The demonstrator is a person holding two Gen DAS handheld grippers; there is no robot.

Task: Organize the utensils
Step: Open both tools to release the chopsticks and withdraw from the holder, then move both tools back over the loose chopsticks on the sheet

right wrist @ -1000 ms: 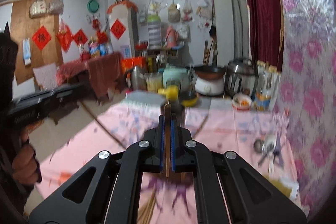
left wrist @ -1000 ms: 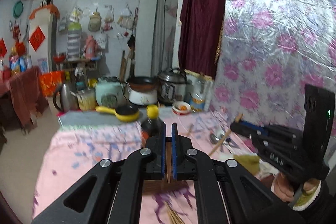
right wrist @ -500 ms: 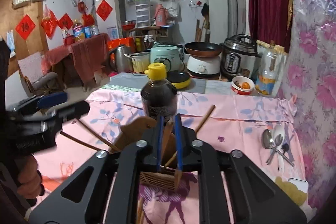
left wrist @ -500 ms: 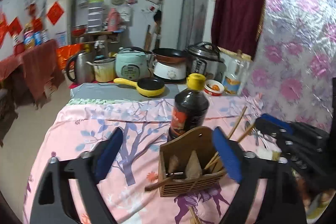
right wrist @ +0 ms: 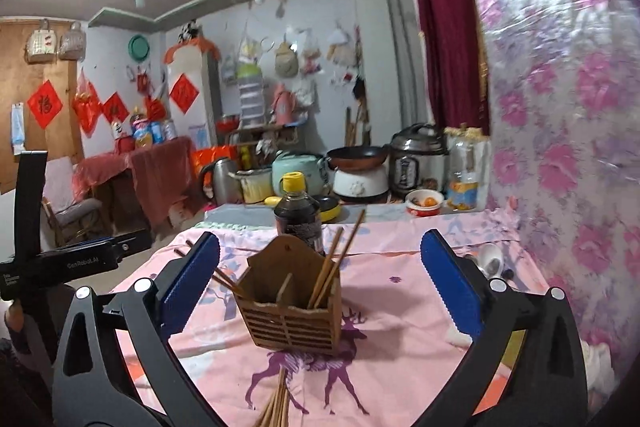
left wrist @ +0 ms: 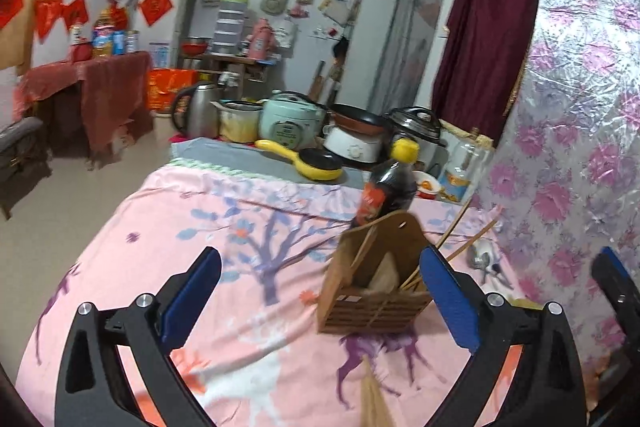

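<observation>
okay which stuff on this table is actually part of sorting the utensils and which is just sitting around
Part of the job:
- slatted wooden utensil holder
- brown wooden chopsticks standing in it
- loose bundle of wooden chopsticks on the cloth
- metal spoons by the wall

Just lying about:
- dark sauce bottle with yellow cap
- yellow frying pan
- small bowl of food

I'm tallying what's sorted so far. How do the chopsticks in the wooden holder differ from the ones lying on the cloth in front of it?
The chopsticks in the holder stand leaning in the right compartment of the wooden holder, tips fanned upward; the loose chopsticks lie flat on the tablecloth in a bundle, outside any compartment. The first are sorted, the second not yet. Both look like plain brown wooden sticks.
</observation>
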